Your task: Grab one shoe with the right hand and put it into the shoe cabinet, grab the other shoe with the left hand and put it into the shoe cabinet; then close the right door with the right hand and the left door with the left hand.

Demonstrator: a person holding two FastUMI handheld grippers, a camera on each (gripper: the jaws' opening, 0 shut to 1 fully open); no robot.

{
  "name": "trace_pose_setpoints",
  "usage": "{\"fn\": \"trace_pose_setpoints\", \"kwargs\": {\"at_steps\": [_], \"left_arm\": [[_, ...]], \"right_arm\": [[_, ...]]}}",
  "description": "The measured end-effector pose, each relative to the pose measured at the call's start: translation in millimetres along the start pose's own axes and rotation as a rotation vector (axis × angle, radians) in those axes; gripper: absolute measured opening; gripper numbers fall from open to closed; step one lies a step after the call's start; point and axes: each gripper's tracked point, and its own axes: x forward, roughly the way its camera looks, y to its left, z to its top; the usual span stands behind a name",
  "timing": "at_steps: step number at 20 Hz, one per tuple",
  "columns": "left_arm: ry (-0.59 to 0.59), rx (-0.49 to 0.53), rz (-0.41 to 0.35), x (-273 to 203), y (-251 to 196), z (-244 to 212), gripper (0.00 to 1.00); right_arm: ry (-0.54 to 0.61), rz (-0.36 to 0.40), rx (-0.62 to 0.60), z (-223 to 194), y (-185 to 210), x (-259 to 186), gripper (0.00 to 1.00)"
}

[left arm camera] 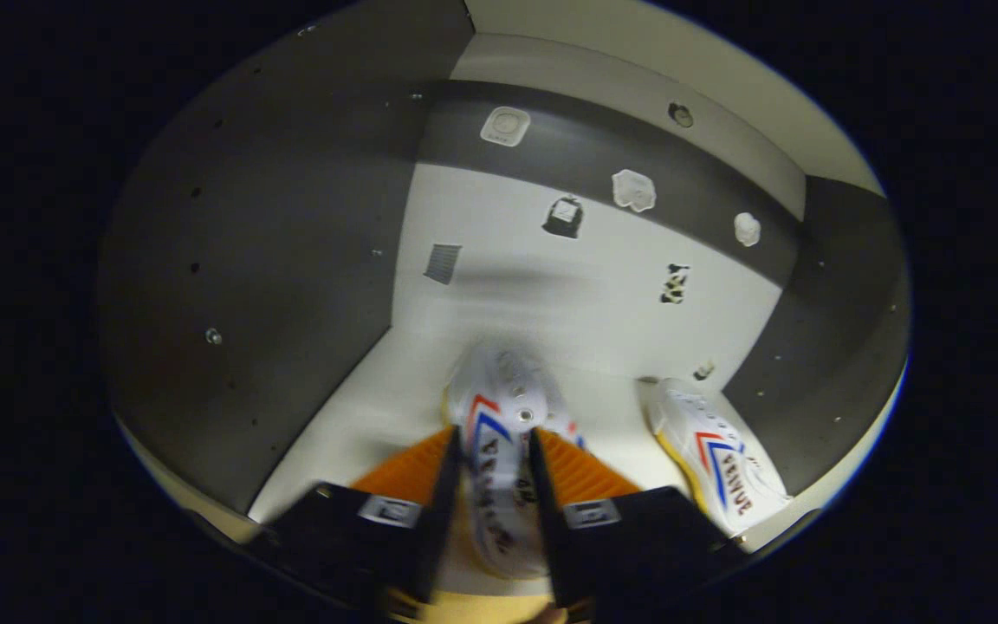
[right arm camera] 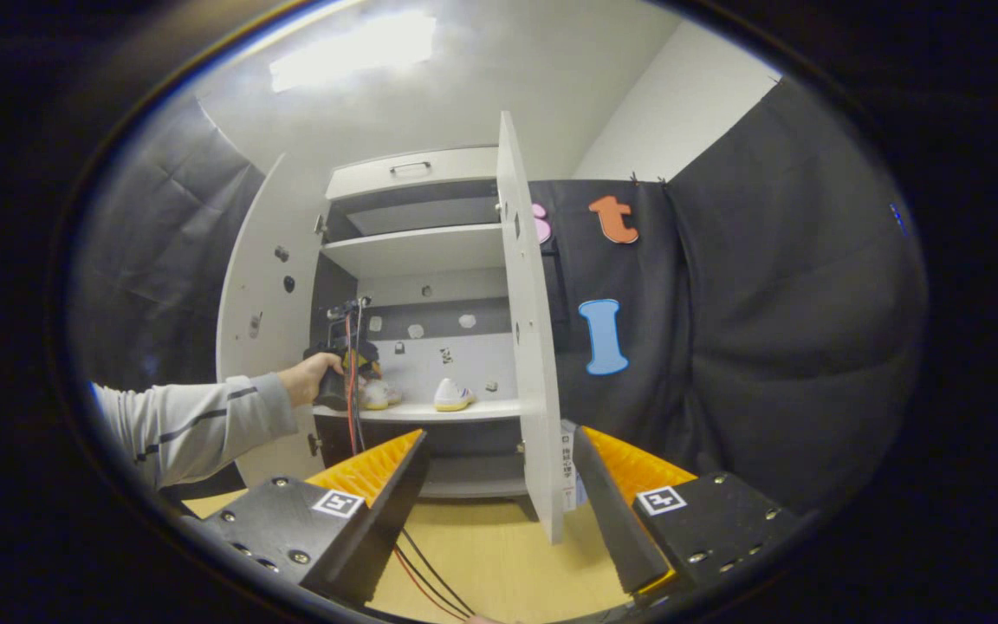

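Inside the cabinet, the left gripper clamps a light, soft shoe at its upper. Right gripper hangs apart, empty.

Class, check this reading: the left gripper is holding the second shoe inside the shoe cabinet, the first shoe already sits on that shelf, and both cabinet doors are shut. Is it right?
One part is wrong: the doors are open, not shut. The right gripper view shows the right door and left door swung wide. The rest stands: the left gripper grips the second shoe, and the first shoe sits on the shelf.
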Motion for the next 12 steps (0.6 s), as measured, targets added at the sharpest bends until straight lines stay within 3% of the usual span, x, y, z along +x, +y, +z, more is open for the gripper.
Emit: {"fn": "trace_pose_setpoints", "kwargs": {"at_steps": [2, 12], "left_arm": [[-0.058, 0.047, 0.043, -18, 2, 19, 0.95], [-0.257, 0.164, 0.033, -176, -17, 72, 0.97]], "right_arm": [[0.012, 0.010, -0.010, -1, 6, -1, 0.98], [-0.006, 0.068, -0.077, 18, 45, -15, 0.98]]}}
